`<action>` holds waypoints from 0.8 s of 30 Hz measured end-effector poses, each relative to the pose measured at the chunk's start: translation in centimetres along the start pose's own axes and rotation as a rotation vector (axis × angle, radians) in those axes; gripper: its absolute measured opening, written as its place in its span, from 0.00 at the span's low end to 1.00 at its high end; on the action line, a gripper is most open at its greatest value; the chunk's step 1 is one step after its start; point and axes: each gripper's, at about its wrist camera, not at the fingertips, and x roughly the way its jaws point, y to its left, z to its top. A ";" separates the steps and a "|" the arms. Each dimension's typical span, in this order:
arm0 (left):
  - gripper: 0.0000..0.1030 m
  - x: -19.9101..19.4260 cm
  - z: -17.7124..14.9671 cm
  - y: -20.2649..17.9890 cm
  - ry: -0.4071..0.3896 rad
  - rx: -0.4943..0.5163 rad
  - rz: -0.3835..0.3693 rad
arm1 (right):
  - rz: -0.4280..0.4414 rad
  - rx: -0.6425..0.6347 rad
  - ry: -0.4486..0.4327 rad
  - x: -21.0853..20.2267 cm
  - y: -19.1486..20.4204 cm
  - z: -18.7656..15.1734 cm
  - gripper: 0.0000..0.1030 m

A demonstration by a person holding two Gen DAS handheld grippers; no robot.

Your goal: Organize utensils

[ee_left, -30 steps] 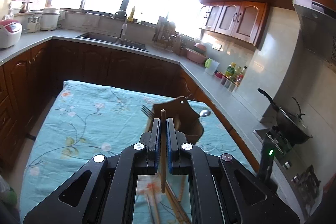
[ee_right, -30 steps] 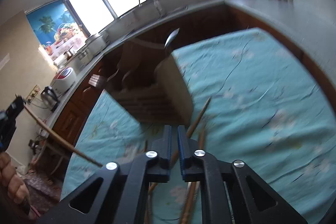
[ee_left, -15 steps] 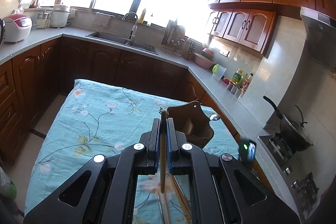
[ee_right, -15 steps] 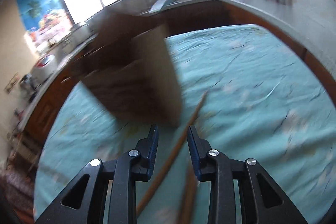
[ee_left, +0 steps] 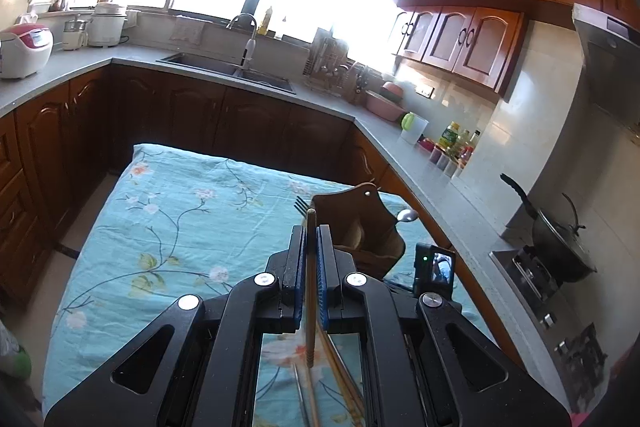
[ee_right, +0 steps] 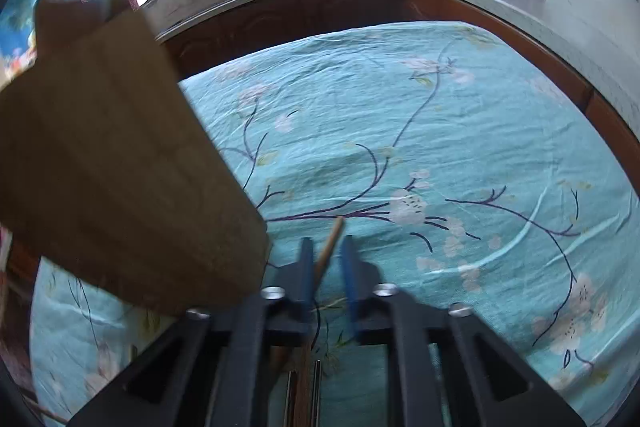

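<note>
Your left claw [ee_left: 311, 247] is clenched on a slim, round-tipped wooden chopstick [ee_left: 310, 267] above the floral cloth [ee_left: 180, 227]. Your right claw [ee_right: 328, 263] is closing around another brown chopstick [ee_right: 330, 241] lying near the counter's edge beside the wooden utensil holder [ee_right: 112, 167].

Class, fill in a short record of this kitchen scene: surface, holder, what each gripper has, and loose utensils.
surface: table under a teal flowered cloth
holder: wooden utensil holder, a fork and spoon sticking out
left gripper: shut on a wooden chopstick
right gripper: jaws closing, a second chopstick between them, gap still showing
loose utensils: more chopsticks on the cloth
</note>
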 end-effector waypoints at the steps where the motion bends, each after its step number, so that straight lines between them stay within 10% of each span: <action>1: 0.04 0.0 0.0 -0.1 0.001 0.002 -0.002 | -0.003 -0.006 0.001 -0.1 0.0 -0.1 0.05; 8: 0.04 -0.7 0.3 -0.6 -0.017 0.015 -0.016 | 0.145 0.110 -0.071 -5.3 -0.8 -0.6 0.00; 16: 0.04 -1.3 0.0 -0.7 -0.021 0.007 -0.018 | 0.081 0.078 -0.001 -4.1 0.3 -0.3 0.11; 24: 0.04 -1.4 -0.4 1.1 -0.015 -0.027 -0.008 | 0.327 -0.046 0.041 -7.2 4.3 -6.6 0.19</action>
